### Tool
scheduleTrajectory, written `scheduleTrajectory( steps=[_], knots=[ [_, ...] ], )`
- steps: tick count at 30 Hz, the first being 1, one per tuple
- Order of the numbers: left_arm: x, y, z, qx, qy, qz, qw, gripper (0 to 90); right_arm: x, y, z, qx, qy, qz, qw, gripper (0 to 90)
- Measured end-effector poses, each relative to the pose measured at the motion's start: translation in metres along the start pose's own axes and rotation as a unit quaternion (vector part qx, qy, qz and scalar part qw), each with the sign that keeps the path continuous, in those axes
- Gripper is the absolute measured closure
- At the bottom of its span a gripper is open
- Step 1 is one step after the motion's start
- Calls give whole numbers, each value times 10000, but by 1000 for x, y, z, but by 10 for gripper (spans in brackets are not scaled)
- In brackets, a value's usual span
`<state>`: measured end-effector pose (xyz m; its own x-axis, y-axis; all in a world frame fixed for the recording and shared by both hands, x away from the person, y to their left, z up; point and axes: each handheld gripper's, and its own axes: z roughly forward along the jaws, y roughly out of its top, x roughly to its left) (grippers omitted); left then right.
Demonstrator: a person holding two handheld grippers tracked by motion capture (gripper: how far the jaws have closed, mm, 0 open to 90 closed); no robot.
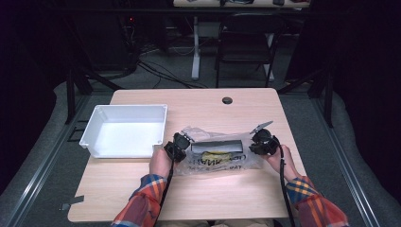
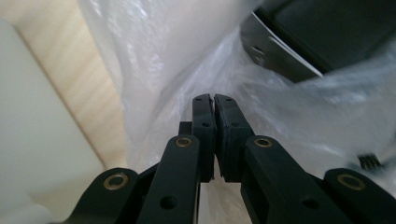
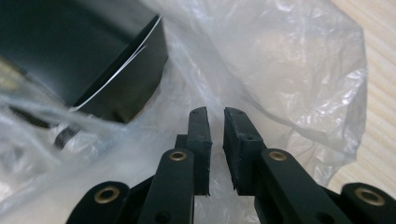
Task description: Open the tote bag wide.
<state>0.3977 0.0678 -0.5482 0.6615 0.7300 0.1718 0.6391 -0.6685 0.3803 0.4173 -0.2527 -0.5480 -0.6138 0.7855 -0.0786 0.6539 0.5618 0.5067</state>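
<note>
On the table point(image 1: 198, 101) in front of you, a white rectangular bin point(image 1: 124, 130) sits toward the left side, open side up, with its near edge close to the front half of the light wood top; in the left gripper view its pale wall point(image 2: 42, 154) stands beside a strip of the wood surface. A small dark round grommet point(image 1: 227, 100) is set into the tabletop near the far edge, well apart from the bin. Beyond the table you see a dark folding chair point(image 1: 247, 40), a white table leg point(image 1: 195, 47) and loose cables point(image 1: 156, 71) on the grey floor.
</note>
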Motion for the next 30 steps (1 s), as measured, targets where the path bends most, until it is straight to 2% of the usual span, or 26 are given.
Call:
scheduleTrajectory(
  steps=[1,4,6,10,11,12,15,17,19,20,22,24,25,27,29,30],
  knots=[
    [0,-2,-1,11,-132,11,9999,871,0,-1,-2,84,4,-114,9999,808],
    [-2,-7,-5,94,-381,51,9992,864,2,-5,-7,163,75,-244,9995,808],
    [-3,-8,-9,81,-448,50,9990,836,2,-7,-9,200,164,-279,9993,802],
    [-2,-5,-21,-53,-469,68,9989,723,2,-9,-17,41,213,-317,9993,763],
    [-1,-2,-33,-231,-432,41,9988,681,2,-6,-24,-214,258,-356,9988,729],
    [-1,-1,-37,-324,-458,24,9984,660,3,-5,-28,-358,272,-355,9984,719],
    [1,2,-52,-765,-241,-51,9968,623,7,0,-40,-719,220,-425,9963,687],
    [2,3,-54,-900,22,-103,9959,599,10,3,-44,-947,117,-469,9943,625],
    [3,5,-49,-906,286,-115,9954,606,11,6,-45,-1062,-81,-390,9935,544],
    [3,5,-49,-906,286,-115,9954,621,10,7,-43,-1079,-202,-321,9934,514],
    [6,8,-33,-814,466,-193,9954,681,6,9,-36,-988,-385,-142,9943,501],
    [7,12,-21,-687,575,-183,9958,753,2,10,-23,-823,-367,48,9959,515],
    [6,14,-15,-621,591,-197,9961,777,0,11,-17,-664,-367,98,9971,524],
    [6,16,-7,-466,663,-106,9967,825,-3,11,-5,-520,-341,158,9979,561],
    [5,17,-3,-388,693,-87,9968,849,-3,11,-1,-464,-398,199,9979,576],
    [4,19,2,-253,788,-23,9966,855,-3,11,6,-305,-389,218,9985,594]
  ],
)
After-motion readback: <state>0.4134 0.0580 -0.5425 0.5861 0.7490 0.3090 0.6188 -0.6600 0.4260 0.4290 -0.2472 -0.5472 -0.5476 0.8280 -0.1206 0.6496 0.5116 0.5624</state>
